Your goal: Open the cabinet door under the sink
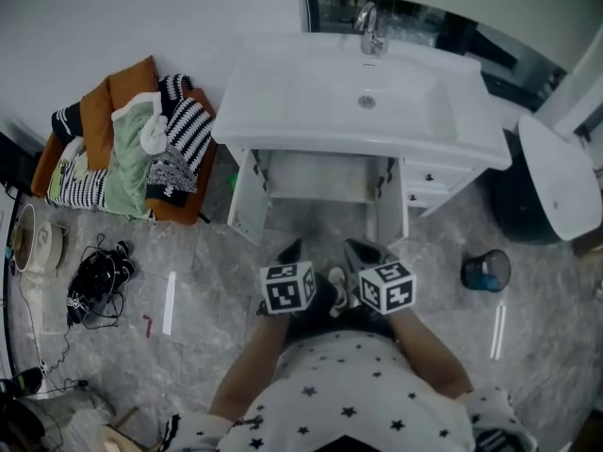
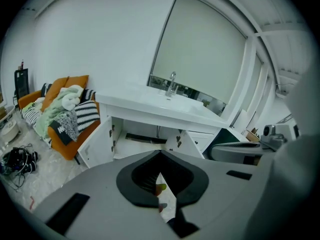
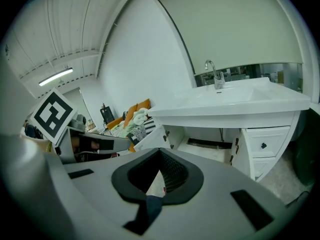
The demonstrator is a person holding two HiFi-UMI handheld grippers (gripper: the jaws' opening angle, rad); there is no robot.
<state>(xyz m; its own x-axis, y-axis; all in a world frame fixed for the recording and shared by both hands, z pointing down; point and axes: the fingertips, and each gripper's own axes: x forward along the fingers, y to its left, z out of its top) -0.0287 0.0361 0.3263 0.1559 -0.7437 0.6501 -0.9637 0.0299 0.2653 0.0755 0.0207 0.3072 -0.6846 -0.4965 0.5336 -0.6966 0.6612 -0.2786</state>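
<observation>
The white cabinet (image 1: 320,177) under the sink (image 1: 367,102) stands with both doors swung out: the left door (image 1: 247,198) and the right door (image 1: 391,210). Its inside looks bare. My left gripper (image 1: 287,250) and right gripper (image 1: 363,250) hover side by side in front of the cabinet, close to my body and apart from both doors. In the left gripper view the left gripper (image 2: 160,152) has its jaws together at the tips, nothing between them, and the open left door (image 2: 97,141) lies beyond. The right gripper (image 3: 159,151) is likewise shut and empty.
An orange sofa (image 1: 132,144) heaped with clothes stands left of the cabinet. A tangle of black cables (image 1: 99,276) and a rice cooker (image 1: 38,238) lie at the far left. A blue bin (image 1: 485,271) and a white toilet lid (image 1: 556,182) are on the right. Drawers (image 3: 262,146) sit beside the right door.
</observation>
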